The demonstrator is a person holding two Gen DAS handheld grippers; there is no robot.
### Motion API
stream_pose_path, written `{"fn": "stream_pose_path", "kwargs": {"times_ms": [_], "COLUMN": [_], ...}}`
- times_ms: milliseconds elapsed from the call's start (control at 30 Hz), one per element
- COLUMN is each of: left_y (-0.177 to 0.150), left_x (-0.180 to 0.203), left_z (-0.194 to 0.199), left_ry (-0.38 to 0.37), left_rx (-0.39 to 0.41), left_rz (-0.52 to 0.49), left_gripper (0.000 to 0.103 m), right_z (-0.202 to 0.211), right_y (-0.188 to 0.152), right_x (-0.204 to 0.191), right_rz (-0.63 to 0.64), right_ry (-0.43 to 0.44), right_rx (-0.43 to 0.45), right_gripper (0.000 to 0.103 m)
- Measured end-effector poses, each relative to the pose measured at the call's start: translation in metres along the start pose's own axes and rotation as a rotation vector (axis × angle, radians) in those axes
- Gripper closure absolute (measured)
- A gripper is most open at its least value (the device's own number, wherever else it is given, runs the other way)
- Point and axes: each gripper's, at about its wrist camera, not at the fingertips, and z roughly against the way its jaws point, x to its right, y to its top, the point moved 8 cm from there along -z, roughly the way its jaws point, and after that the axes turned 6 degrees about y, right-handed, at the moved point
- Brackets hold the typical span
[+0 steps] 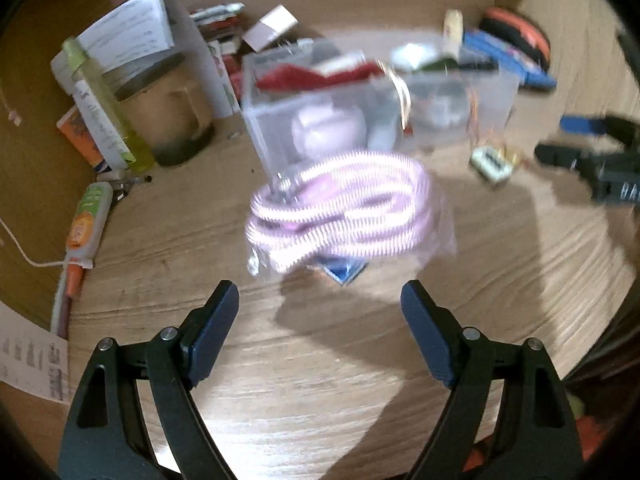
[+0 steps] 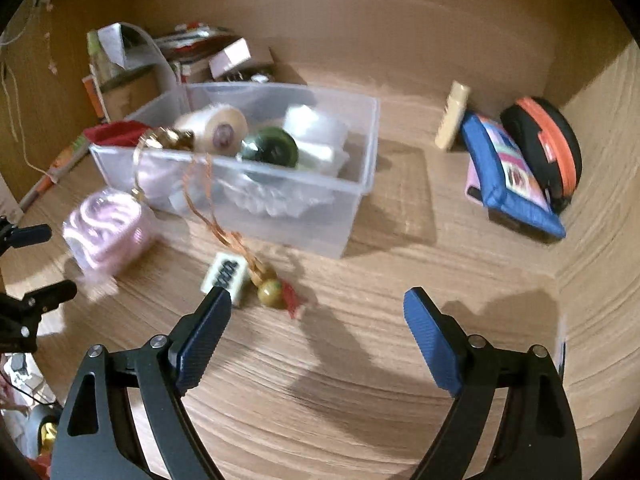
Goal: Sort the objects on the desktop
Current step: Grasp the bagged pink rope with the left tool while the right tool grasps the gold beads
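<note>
Both grippers released and empty: left gripper (image 1: 320, 304) jaws spread below the pink coiled cable (image 1: 344, 208) at frame centre on the wooden desk (image 1: 320, 380), right gripper (image 2: 318, 312) gaping near the mahjong-tile charm (image 2: 226, 272), clear bin (image 2: 360, 184) behind.

Two grippers, the left gripper (image 1: 320, 300) and right gripper (image 2: 318, 306). One clear bin (image 2: 360, 184) beyond the fingers. One pink coiled cable (image 1: 340, 208) ahead of the left fingers. One keychain (image 2: 256, 276) at the right gripper's left fingertip. One blue pouch (image 2: 508, 176) and one black-and-orange case (image 2: 548, 144) far right.
</note>
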Motion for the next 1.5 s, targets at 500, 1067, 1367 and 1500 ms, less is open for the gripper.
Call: {"fn": "stream_pose_path", "kwargs": {"times_ms": [500, 1067, 1367, 1500], "left_y": [0.031, 0.063, 0.071, 0.076], "left_x": [0.028, 0.015, 0.011, 0.002], "left_z": [-0.013, -0.001, 0.026, 0.042], "left_ry": [0.112, 0.004, -0.066, -0.106], "left_rx": [0.058, 0.117, 0.153, 0.173], "left_rz": [-0.078, 0.015, 0.017, 0.044], "left_gripper": [0.012, 0.047, 0.08, 0.084], "right_z": [-0.029, -0.052, -0.039, -0.025], "right_y": [-0.005, 0.011, 0.013, 0.019], "right_x": [-0.001, -0.026, -0.023, -0.02], "right_rz": [0.019, 0.068, 0.043, 0.031], "right_ry": [0.038, 0.131, 0.152, 0.16], "right_rx": [-0.087, -0.1, -0.064, -0.033], "right_gripper": [0.036, 0.086, 0.087, 0.087]}}
